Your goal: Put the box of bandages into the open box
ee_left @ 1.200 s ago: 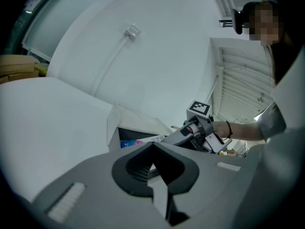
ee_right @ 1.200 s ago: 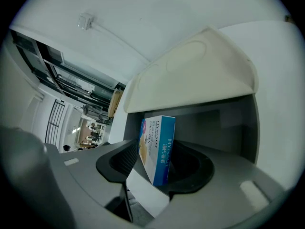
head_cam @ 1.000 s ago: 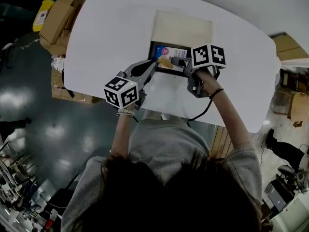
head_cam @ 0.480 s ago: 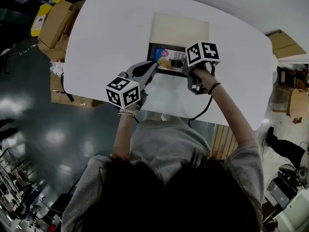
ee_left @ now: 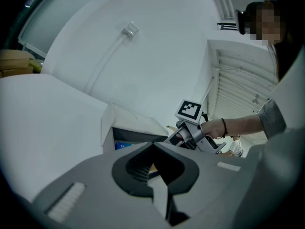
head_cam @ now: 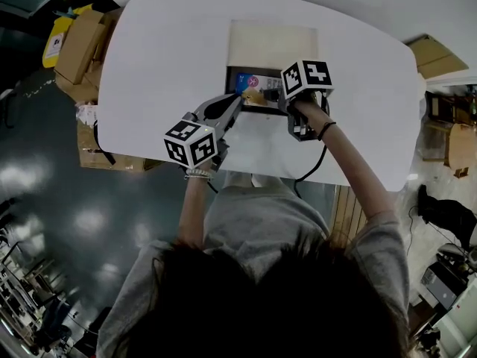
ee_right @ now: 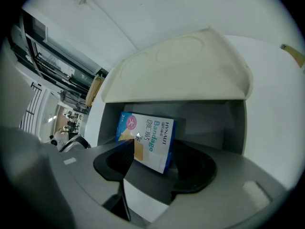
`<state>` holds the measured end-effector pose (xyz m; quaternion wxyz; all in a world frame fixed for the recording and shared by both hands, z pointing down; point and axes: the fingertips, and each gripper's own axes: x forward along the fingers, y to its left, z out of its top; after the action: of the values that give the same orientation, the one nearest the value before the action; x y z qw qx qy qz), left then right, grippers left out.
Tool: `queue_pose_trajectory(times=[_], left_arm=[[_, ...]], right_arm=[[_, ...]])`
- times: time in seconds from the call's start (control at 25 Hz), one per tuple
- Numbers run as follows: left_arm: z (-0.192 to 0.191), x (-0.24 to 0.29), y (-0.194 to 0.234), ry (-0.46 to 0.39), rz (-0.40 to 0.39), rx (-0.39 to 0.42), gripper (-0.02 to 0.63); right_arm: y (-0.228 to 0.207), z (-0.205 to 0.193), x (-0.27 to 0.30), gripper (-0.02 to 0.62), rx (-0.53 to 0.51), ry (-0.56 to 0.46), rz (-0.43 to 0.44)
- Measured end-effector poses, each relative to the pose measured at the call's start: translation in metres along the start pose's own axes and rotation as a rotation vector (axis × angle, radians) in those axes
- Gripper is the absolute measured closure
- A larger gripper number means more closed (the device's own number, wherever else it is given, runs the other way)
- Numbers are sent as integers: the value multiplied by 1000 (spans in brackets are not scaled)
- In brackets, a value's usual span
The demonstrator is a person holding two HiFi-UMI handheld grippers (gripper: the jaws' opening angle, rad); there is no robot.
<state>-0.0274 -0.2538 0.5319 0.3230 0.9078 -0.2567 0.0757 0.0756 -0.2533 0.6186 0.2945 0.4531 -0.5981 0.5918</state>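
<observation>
The blue and white box of bandages (head_cam: 251,84) (ee_right: 150,135) lies tilted inside the open dark box (head_cam: 232,80) (ee_right: 205,118), whose cream lid (head_cam: 272,45) stands folded back. My right gripper (head_cam: 270,95) (ee_right: 155,168) hangs over the box's near right side. Its jaws are spread wide and its pads do not press on the bandage box just beyond them. My left gripper (head_cam: 240,99) (ee_left: 153,168) reaches in from the left to the box's near edge. A gap shows between its jaws and nothing is held in them.
The open box sits mid-table on a white rounded table (head_cam: 149,66). Cardboard cartons (head_cam: 74,43) stand on the floor past the table's left edge, and more cartons (head_cam: 428,51) lie past its right edge. A cable trails from my right gripper.
My right gripper has shifted slightly left over the open box. The bandage box stays inside it. My left gripper has hardly moved.
</observation>
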Motion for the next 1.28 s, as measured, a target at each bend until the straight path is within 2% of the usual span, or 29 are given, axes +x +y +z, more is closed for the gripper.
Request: queue_pose_trajectory(times=[0.28,0.56,0.8,0.92,1.28], left_arm=[[-1,2,-2,3,-17,5,612],[0,-3,-6,-4,-15,23,612],[6,-10,-14,-22,-2,45,612],[9,-14,-21,-31,2,60,612],[22,-30,-38,-68,36,109,612]], right_arm=[[-1,-1,-3,327,0,-19,-14],[-1,-5,-15,415,-33,-70,-8],[13,-7,-33,541,-81,-163,63],[21,-10,-43,582,-110,-211,95],[44,-23,-76,583,-211,-318,233]])
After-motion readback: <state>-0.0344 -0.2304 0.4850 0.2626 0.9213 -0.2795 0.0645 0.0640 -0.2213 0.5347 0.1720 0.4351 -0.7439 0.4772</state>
